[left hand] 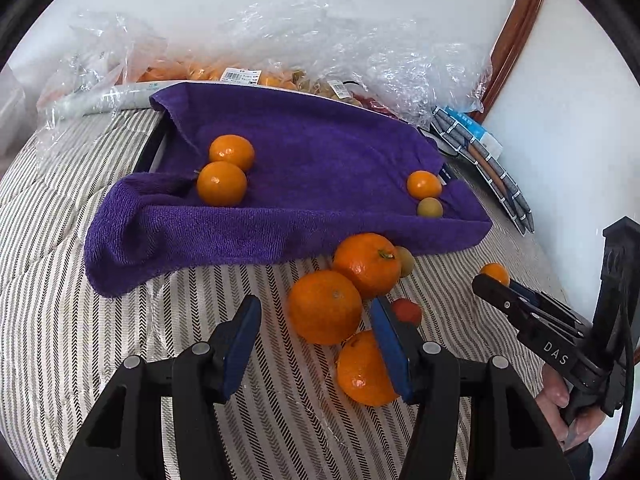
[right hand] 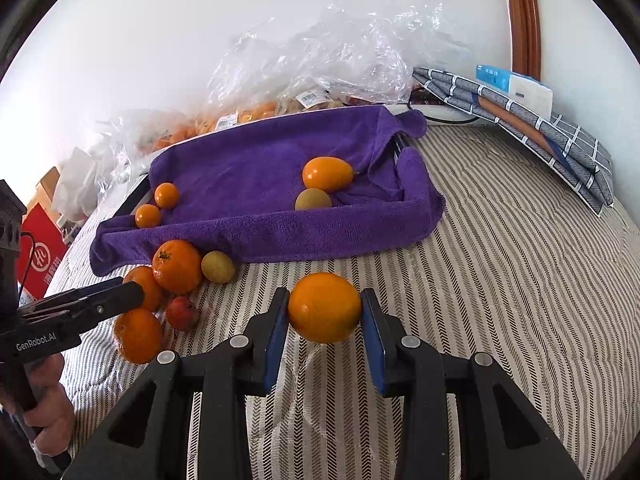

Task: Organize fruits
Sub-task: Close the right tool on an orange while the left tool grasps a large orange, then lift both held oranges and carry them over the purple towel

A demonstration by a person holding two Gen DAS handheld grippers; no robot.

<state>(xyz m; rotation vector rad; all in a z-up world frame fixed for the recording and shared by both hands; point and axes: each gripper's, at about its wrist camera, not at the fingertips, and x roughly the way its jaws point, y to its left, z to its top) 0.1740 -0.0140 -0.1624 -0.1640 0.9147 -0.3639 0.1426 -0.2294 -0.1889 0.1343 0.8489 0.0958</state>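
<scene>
Right gripper (right hand: 325, 312), lower centre of the right wrist view, is clamped on a small round orange fruit (right hand: 325, 307); both blue pads touch its sides, and it sits over the striped bedcover (right hand: 500, 280). In the left wrist view that fruit shows only as a small orange spot (left hand: 495, 273) at the tip of the right gripper, far right of frame.

Left gripper (left hand: 316, 336), lower centre of the left wrist view, has its fingers spread apart with nothing between them. Its right pad (left hand: 390, 344) overlaps the nearest mandarin (left hand: 362, 372); contact cannot be told.

Just ahead, a cluster on the bedcover: two more mandarins (left hand: 325, 307) (left hand: 367, 264) touching each other, a small red fruit (left hand: 407, 311) and a yellow-green fruit (left hand: 405, 261) against the edge of the purple towel (left hand: 312, 144).

The towel drapes over a tray, centre of both views. On it, two oranges (left hand: 222, 183) (left hand: 232, 152) touch at left; a small orange (left hand: 424, 185) and a greenish fruit (left hand: 430, 208) sit at right.

Crumpled clear plastic bags (left hand: 360, 52) of fruit lie behind the towel along the white wall. Folded grey checked fabric (right hand: 560, 140) lies in the upper right of the right wrist view.
</scene>
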